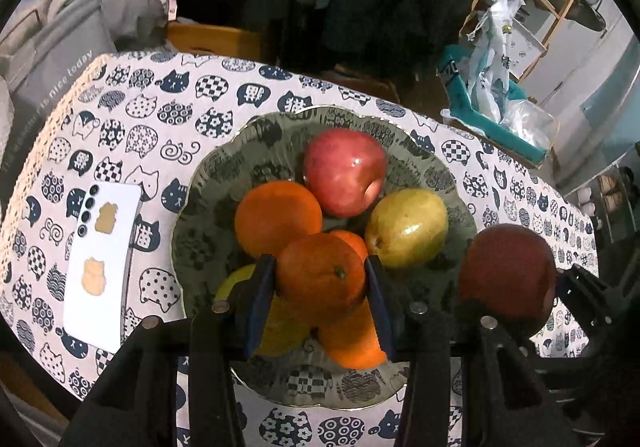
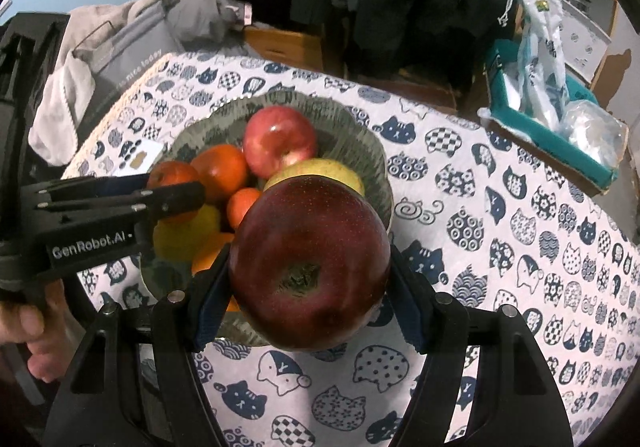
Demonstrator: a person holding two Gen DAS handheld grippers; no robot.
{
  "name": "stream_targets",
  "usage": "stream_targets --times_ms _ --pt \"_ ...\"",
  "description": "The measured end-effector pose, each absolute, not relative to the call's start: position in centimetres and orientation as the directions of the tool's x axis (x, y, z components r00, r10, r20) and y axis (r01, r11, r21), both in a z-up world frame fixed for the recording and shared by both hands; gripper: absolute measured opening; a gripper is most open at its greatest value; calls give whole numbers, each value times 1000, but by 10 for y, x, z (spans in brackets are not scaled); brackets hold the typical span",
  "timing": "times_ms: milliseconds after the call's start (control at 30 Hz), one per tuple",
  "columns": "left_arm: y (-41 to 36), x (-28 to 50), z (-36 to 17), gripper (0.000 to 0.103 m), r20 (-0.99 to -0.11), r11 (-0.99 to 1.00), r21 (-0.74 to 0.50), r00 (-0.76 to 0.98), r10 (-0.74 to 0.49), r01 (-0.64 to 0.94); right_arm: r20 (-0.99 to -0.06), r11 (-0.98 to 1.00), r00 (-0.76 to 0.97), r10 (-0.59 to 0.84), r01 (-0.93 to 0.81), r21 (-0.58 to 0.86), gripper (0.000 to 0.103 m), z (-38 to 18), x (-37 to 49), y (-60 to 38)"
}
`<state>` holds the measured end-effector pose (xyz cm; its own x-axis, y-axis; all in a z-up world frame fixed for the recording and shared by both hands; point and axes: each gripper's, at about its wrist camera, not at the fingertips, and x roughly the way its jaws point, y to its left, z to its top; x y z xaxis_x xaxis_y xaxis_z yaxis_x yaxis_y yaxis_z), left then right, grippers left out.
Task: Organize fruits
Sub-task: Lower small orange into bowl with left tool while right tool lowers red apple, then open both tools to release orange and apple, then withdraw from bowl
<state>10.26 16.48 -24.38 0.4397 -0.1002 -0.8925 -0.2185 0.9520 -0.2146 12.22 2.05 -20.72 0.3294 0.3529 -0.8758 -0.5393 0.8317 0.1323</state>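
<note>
Fruits are going into the bowl point(image 1: 208, 183): left hand-held gripper point(image 1: 320, 279) grips an orange point(image 1: 320, 275), right hand-held gripper point(image 2: 308, 279) a dark apple point(image 2: 310, 267). Next, lower and release gently.

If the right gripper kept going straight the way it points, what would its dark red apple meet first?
Probably the near rim of the glass bowl or the yellow-green pear just inside it; the dark red apple hides that line, so depth is unclear.

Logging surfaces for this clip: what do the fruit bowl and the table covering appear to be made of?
The bowl looks like clear or smoky glass with a glossy finish: the cat print shows through its ribbed, scalloped wall, and the rim glints. Clear plastic is possible. The table covering looks like matte woven fabric, probably cotton, printed with navy cat faces; it shows no shine.
</note>
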Motion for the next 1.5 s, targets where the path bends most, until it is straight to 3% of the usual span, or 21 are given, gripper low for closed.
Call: stream_targets --times_ms 233,500,667,833,1033,1500 --pt "168 100 -241 59 -889 950 -217 447 -98 -224 -888 820 285 362 -549 159 71 -220 123 24" --pt "178 87 -231 61 -888 945 -195 456 -57 -262 -909 806 232 348 -569 163 72 -235 123 37" --pt "181 79 -226 67 -887 949 -160 461 -17 -273 -909 805 235 345 -572 158 74 -239 124 42" --pt "185 73 -223 68 -888 946 -154 459 -6 -286 -889 810 278 363 -567 153 79 -221 130 41" --pt "186 64 -206 78 -869 945 -158 494 3 -285 -865 829 343 366 -542 136 80 -193 134 34" --pt "176 42 -139 87 -779 953 -142 624 58 -266 -773 875 524 356 -477 80 83 -115 122 4"
